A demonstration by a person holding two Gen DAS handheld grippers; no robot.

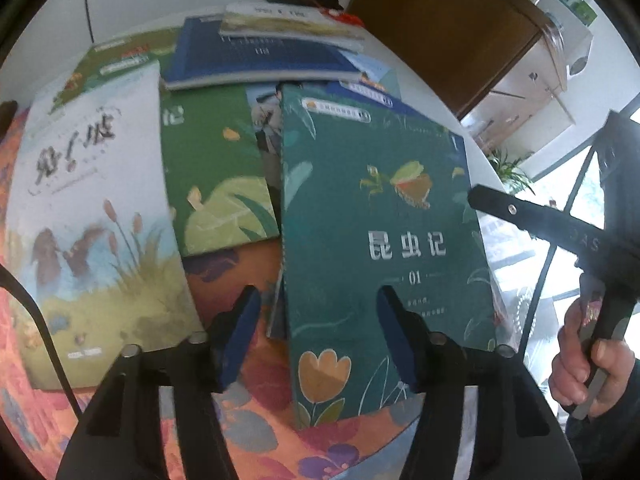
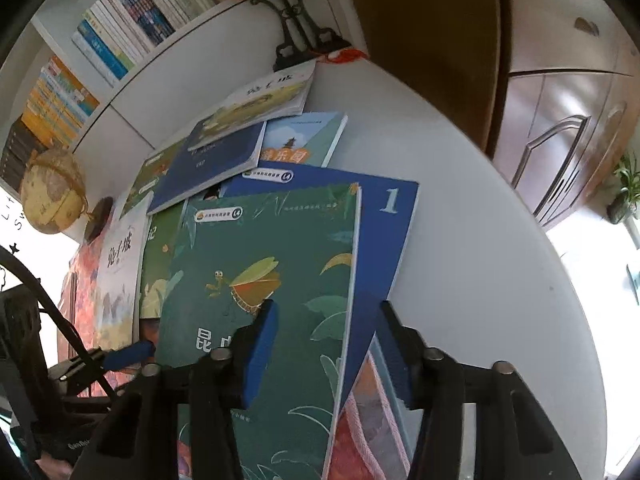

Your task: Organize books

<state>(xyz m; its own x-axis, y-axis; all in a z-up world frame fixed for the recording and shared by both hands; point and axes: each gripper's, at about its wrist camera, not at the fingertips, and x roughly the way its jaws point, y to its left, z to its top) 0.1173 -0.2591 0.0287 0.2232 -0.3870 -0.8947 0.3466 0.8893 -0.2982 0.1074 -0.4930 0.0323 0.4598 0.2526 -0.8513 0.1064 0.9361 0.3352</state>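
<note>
At frame centre of both views, the dark green book (image 1: 380,216) lies atop a blue book (image 2: 396,232), right edges near bare white surface (image 2: 480,260) at right. Left tool (image 1: 316,332) and right tool (image 2: 328,344) hover spread above the green book's lower edge, pinching nothing.

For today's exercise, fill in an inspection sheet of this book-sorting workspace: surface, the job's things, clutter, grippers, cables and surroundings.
Surface: round white table, floral cloth at the near side.
Job's things: teal insect book on top, overlapping a blue book; white reed-cover book; more books piled behind.
Clutter: nothing seen.
Grippers: left gripper open; right gripper open.
Cables: black cable at left.
Surroundings: bookshelf, globe, wooden cabinet.
</note>
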